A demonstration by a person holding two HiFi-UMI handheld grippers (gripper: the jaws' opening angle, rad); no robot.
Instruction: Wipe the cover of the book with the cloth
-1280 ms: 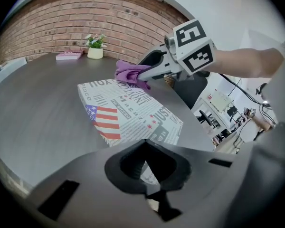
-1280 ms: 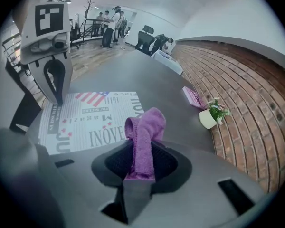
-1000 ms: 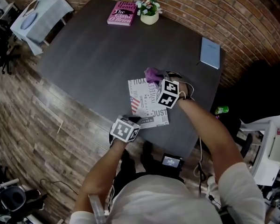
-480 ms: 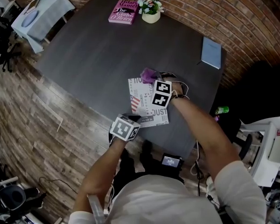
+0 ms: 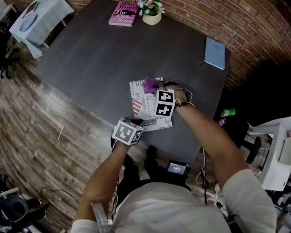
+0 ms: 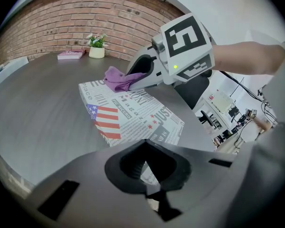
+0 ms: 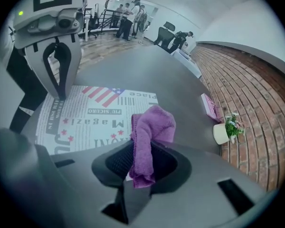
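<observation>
Dark grey surface [image 5: 97,57], brick wall behind, and the work sits right at the near edge. Left gripper [image 7: 61,95] has its jaws pressed together, tips planted on the near corner of the book [image 7: 95,113], apparently as a hold-down rather than a pinch. Book lies flat, print cover up, near side just beside the surface's 6 o'clock edge. Right gripper [image 6: 135,80] has its jaws pinching the purple cloth [image 7: 152,127], which rests bunched on the far part of the cover. Risks as I read them: a stroke pulled toward 6 could skid the book over that edge if the single-point hold slips. The same stroke runs the right gripper into the left one. The cloth is a small wad, so bare jaw tips could scrape the cover, or the wad could drag out of the pinch. Room: nothing to spare at 6, so short strokes across 9 to 3 look safest. Plenty of bare surface from 10 through 12. Blue notebook [image 5: 215,53] sits well apart at 1. Pink book [image 5: 123,13] and flower pot [image 5: 152,14] are far off at 12 by the wall.
</observation>
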